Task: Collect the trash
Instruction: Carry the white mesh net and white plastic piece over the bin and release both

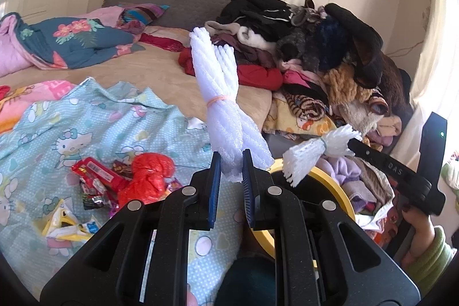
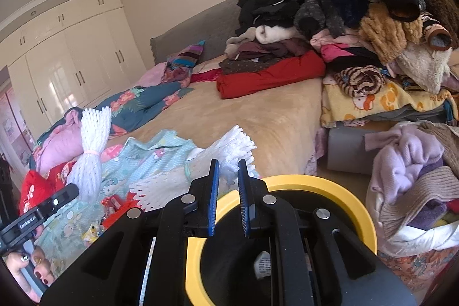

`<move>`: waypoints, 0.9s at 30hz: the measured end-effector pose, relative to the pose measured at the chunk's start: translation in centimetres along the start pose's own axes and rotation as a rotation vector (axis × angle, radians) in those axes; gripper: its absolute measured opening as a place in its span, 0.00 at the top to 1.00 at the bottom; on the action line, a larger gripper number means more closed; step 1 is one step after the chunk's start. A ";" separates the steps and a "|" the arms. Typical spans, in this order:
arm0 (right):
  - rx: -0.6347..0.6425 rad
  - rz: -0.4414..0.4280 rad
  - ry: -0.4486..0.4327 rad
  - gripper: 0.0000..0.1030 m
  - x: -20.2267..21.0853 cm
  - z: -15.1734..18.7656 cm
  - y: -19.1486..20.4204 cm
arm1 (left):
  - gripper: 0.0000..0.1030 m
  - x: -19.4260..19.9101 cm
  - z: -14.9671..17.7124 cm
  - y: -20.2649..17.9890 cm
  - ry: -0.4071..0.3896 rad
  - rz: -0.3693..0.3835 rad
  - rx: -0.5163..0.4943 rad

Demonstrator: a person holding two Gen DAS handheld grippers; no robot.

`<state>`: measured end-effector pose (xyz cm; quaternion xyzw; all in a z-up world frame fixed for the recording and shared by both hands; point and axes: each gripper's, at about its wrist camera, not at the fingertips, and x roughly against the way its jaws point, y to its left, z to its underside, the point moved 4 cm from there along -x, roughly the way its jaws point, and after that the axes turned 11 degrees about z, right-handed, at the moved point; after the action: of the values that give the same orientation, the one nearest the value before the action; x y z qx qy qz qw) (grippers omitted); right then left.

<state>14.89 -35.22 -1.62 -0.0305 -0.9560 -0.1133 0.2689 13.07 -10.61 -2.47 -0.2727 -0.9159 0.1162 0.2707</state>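
Observation:
My left gripper point(image 1: 231, 162) is shut on the lower end of a long white foam-net bundle point(image 1: 221, 93) tied with a pink band; it stands upright above the bed, and shows in the right wrist view point(image 2: 91, 148). My right gripper point(image 2: 228, 168) is shut on a second white foam-net bundle point(image 2: 200, 177), tied with a pale band, also seen in the left wrist view point(image 1: 315, 154). It hangs over the yellow-rimmed bin point(image 2: 330, 191). Red wrappers and a red bag point(image 1: 143, 179) lie on the Hello Kitty sheet point(image 1: 71, 134).
A tall pile of clothes point(image 1: 315, 48) fills the bed's right side. A basket of clothes point(image 2: 416, 191) stands right of the bin. A floral quilt point(image 1: 71, 42) lies at the far left. White wardrobes point(image 2: 71, 62) line the wall.

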 end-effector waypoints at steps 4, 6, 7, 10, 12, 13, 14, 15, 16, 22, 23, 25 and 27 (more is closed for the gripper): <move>-0.015 0.017 -0.001 0.87 0.1 0.0 -1.1 | 0.91 -0.5 0.5 -1.0 0.020 0.015 -0.014; -0.023 0.025 0.001 0.87 0.1 0.0 -1.8 | 0.91 -0.8 0.7 -1.4 0.030 0.024 -0.019; -0.025 0.030 0.002 0.87 0.2 0.1 -1.9 | 0.91 -1.0 0.9 -1.6 0.036 0.029 -0.020; -0.028 0.046 0.005 0.87 0.2 0.2 -2.6 | 0.91 -1.5 1.5 -2.3 0.055 0.042 -0.029; -0.032 0.056 0.009 0.87 0.1 0.3 -3.0 | 0.91 -1.8 1.8 -2.7 0.066 0.049 -0.036; -0.035 0.060 0.009 0.87 0.0 0.3 -3.3 | 0.91 -2.0 2.0 -3.0 0.072 0.052 -0.040; -0.038 0.063 0.010 0.87 -0.1 0.3 -3.5 | 0.91 -2.1 2.2 -3.2 0.078 0.056 -0.044; -0.044 0.068 0.011 0.87 -0.1 0.4 -3.8 | 0.91 -2.2 2.2 -3.3 0.081 0.058 -0.046; -0.048 0.070 0.012 0.87 -0.1 0.4 -4.1 | 0.91 -2.3 2.3 -3.5 0.086 0.061 -0.050; -0.063 0.091 0.014 0.87 -0.3 0.4 -5.5 | 0.90 -3.3 3.2 -4.3 0.117 0.080 -0.062; -0.064 0.096 0.016 0.87 -0.4 0.5 -5.6 | 0.91 -3.4 3.3 -4.4 0.122 0.083 -0.062; -0.062 0.105 0.019 0.87 -0.5 0.6 -5.8 | 0.91 -3.9 3.8 -4.6 0.138 0.090 -0.061; -0.058 0.113 0.024 0.87 -0.6 0.7 -6.0 | 0.91 -4.3 4.2 -4.8 0.152 0.095 -0.061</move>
<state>14.34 -40.85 -3.75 -0.0909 -0.9457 -0.1259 0.2855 11.66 -17.20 -6.03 -0.3318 -0.8818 0.0799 0.3254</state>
